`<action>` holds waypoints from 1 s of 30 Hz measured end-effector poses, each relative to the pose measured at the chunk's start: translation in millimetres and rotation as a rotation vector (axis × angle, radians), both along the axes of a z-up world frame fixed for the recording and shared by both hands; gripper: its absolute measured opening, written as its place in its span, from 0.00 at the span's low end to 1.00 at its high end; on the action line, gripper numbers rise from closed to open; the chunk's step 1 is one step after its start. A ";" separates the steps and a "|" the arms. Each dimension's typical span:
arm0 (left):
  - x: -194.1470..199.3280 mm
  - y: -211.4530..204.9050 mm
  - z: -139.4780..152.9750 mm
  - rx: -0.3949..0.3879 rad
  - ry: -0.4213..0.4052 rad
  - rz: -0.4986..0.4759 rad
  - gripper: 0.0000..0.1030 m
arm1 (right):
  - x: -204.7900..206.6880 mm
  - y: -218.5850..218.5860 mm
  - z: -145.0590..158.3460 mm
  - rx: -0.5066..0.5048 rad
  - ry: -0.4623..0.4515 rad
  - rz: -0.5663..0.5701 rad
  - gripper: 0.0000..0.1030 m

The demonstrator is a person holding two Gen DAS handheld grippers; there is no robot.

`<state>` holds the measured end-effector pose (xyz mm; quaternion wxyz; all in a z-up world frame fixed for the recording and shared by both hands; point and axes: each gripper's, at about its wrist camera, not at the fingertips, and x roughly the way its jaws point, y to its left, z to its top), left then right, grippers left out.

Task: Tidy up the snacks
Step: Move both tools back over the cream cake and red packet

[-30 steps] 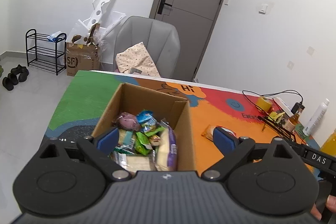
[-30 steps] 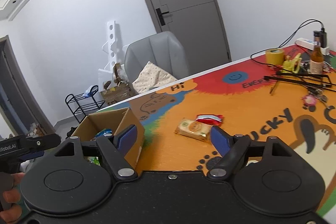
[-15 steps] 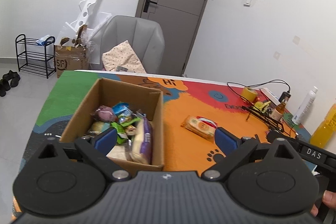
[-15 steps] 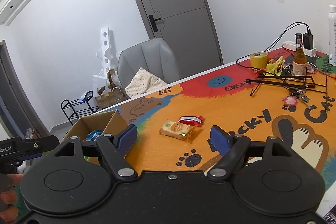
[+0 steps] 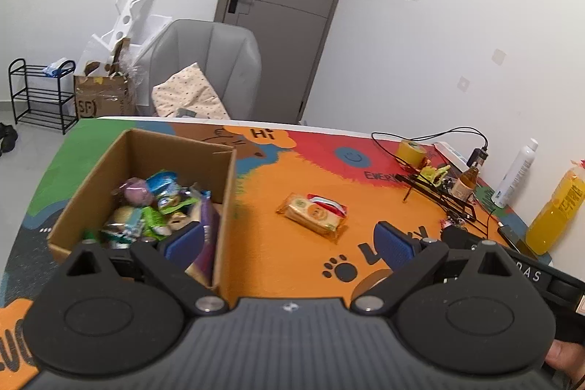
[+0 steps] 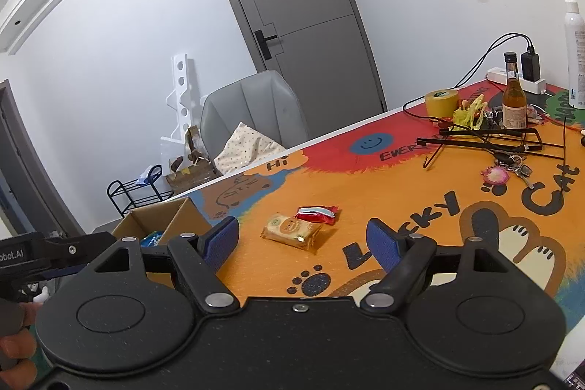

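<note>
Left wrist view: my left gripper point(image 5: 289, 240) is standing wide open, holding nothing, above the table point(image 5: 278, 262). The cardboard box point(image 5: 153, 148) of snacks is lying at left; the biscuit packet point(image 5: 312, 216) and red packet point(image 5: 327, 200) are resting touching, just ahead.

Right wrist view: my right gripper point(image 6: 303, 240) is gaping empty; both packets are lying ahead, between my fingers point(image 6: 382, 243).

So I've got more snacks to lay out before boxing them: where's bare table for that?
The orange stretch between the cardboard box and the two loose snack packets is bare, as is the strip from the packets toward the paw print. Avoid the far right: hangers, keys, tape roll and bottles crowd it.
</note>
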<state>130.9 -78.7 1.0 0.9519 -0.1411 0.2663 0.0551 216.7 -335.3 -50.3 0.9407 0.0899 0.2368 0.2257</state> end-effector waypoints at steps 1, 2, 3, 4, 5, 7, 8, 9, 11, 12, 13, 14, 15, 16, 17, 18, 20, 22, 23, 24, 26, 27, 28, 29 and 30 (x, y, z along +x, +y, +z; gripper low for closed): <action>3.6 -3.1 -0.2 0.001 0.001 -0.006 0.96 | 1.7 -2.3 -0.8 0.001 -0.001 -0.003 0.75; 7.6 -6.4 -0.6 0.001 0.004 -0.014 0.96 | 4.1 -4.4 -1.8 0.005 -0.001 -0.004 0.75; 10.9 -9.8 -1.4 0.002 0.005 -0.019 0.96 | 6.5 -6.5 -3.1 0.008 0.001 -0.005 0.75; 14.4 -13.1 -2.5 0.005 0.004 -0.024 0.96 | 9.7 -8.5 -4.4 0.011 0.003 -0.005 0.75; 17.7 -16.0 -3.9 0.007 0.001 -0.026 0.96 | 13.2 -10.6 -6.4 0.013 0.003 -0.004 0.75; 26.2 -21.9 -7.1 0.010 -0.002 -0.024 0.96 | 20.5 -14.3 -10.9 0.015 0.001 0.000 0.75; 30.0 -24.5 -9.2 0.010 -0.001 -0.020 0.96 | 24.2 -15.9 -12.8 0.014 0.003 0.002 0.75; 34.9 -27.0 -11.7 0.009 0.001 -0.016 0.96 | 28.5 -17.5 -14.9 0.014 0.006 0.004 0.75; 45.4 -31.4 -16.9 0.011 0.005 -0.007 0.96 | 36.7 -20.6 -18.9 0.016 0.009 0.010 0.75; 50.5 -32.6 -19.8 0.014 0.009 0.000 0.96 | 40.6 -21.6 -20.7 0.016 0.011 0.012 0.75; 55.5 -34.1 -23.0 0.015 0.014 0.007 0.96 | 45.6 -22.7 -22.9 0.016 0.013 0.015 0.75; 61.9 -35.5 -26.5 0.015 0.021 0.014 0.96 | 49.8 -23.5 -24.8 0.018 0.015 0.018 0.75; 67.6 -36.5 -29.4 0.013 0.026 0.018 0.96 | 53.8 -24.1 -26.7 0.022 0.019 0.021 0.75; 74.1 -37.6 -32.7 0.010 0.031 0.024 0.96 | 59.3 -24.6 -29.0 0.025 0.024 0.026 0.75; 80.3 -38.3 -36.0 0.008 0.035 0.028 0.96 | 63.7 -24.8 -30.9 0.026 0.027 0.032 0.75; 85.4 -39.0 -38.5 0.008 0.039 0.031 0.95 | 68.8 -24.2 -33.2 0.023 0.031 0.037 0.75; 97.7 -40.7 -45.3 0.012 0.045 0.034 0.95 | 78.5 -22.7 -38.0 0.015 0.035 0.046 0.73; 108.4 -40.9 -51.7 0.012 0.058 0.053 0.95 | 89.9 -21.2 -43.2 0.006 0.049 0.051 0.71; 113.2 -41.1 -54.4 0.006 0.063 0.058 0.95 | 94.7 -20.4 -45.4 0.002 0.054 0.057 0.70; 117.9 -41.4 -57.6 -0.002 0.064 0.058 0.95 | 99.3 -19.6 -47.9 -0.004 0.055 0.063 0.70; 126.7 -43.1 -64.3 0.002 0.067 0.069 0.95 | 107.6 -18.6 -52.7 -0.012 0.060 0.074 0.70; 130.7 -44.0 -67.7 0.005 0.073 0.078 0.94 | 111.4 -18.3 -55.0 -0.012 0.068 0.076 0.70; 134.3 -44.1 -71.0 0.005 0.083 0.085 0.94 | 115.3 -18.2 -57.6 -0.010 0.079 0.075 0.69; 138.9 -44.4 -75.2 0.000 0.095 0.092 0.93 | 119.0 -18.5 -59.9 -0.007 0.087 0.075 0.69; 142.4 -44.6 -78.3 -0.002 0.099 0.097 0.93 | 121.5 -18.9 -61.9 -0.005 0.091 0.078 0.69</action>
